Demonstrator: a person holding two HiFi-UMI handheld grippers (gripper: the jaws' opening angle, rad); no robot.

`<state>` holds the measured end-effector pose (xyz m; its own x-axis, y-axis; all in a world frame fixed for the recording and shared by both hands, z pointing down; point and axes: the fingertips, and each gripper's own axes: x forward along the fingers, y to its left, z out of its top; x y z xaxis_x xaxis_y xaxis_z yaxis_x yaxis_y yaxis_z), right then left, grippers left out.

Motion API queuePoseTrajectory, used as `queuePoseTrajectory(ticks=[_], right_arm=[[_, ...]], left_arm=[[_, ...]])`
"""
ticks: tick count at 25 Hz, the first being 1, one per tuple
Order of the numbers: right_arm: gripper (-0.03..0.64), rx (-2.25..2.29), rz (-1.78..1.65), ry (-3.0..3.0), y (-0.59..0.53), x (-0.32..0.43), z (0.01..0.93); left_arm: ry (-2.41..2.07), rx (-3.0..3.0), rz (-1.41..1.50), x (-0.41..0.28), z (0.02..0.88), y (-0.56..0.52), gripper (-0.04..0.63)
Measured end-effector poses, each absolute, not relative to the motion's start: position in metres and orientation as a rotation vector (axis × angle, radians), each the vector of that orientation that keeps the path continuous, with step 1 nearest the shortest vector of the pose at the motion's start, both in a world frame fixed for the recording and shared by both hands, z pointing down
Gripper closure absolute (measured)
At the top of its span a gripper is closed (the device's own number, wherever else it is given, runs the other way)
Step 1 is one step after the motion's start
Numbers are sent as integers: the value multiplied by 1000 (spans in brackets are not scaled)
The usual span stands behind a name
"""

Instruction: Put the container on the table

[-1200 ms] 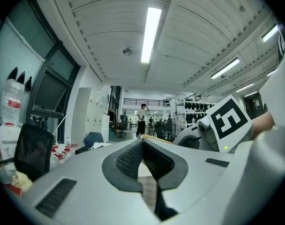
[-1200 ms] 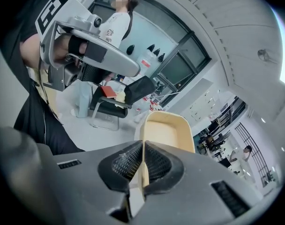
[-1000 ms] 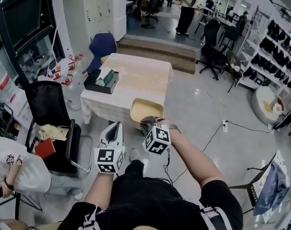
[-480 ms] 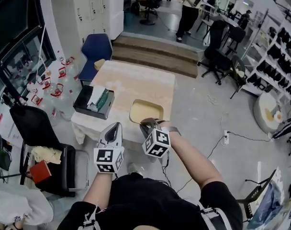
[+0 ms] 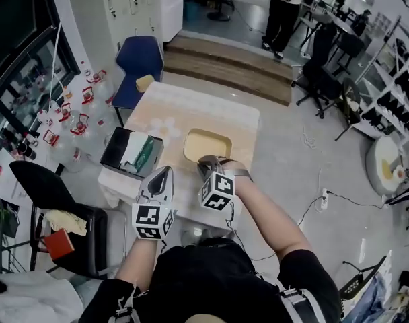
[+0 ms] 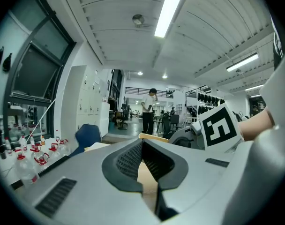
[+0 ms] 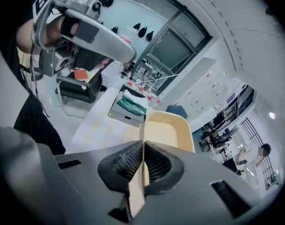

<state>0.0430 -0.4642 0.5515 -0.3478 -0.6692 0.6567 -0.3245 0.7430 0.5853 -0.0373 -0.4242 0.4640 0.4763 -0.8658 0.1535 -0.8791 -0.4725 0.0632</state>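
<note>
The right hand-held gripper is clamped on the near rim of the shallow cream container, with the thin wall pinched between its pads. The container sits over the near right part of the counter, just right of a black box; I cannot tell whether it rests there. The left hand-held gripper is closed and empty, beside the right one.

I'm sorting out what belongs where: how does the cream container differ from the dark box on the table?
The cream container is empty; the dark box holds green and white items. The container is clamped by its rim in the right gripper; the box sits untouched on the table. Both are open-topped and rectangular.
</note>
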Motion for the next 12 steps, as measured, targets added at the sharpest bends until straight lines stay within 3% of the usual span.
queuePoseTrajectory(ticks=[12], right_arm=[[588,634,-419,-1897,-566,41,627]], left_arm=[[-1702,2431,162,-54,472,-462,583]])
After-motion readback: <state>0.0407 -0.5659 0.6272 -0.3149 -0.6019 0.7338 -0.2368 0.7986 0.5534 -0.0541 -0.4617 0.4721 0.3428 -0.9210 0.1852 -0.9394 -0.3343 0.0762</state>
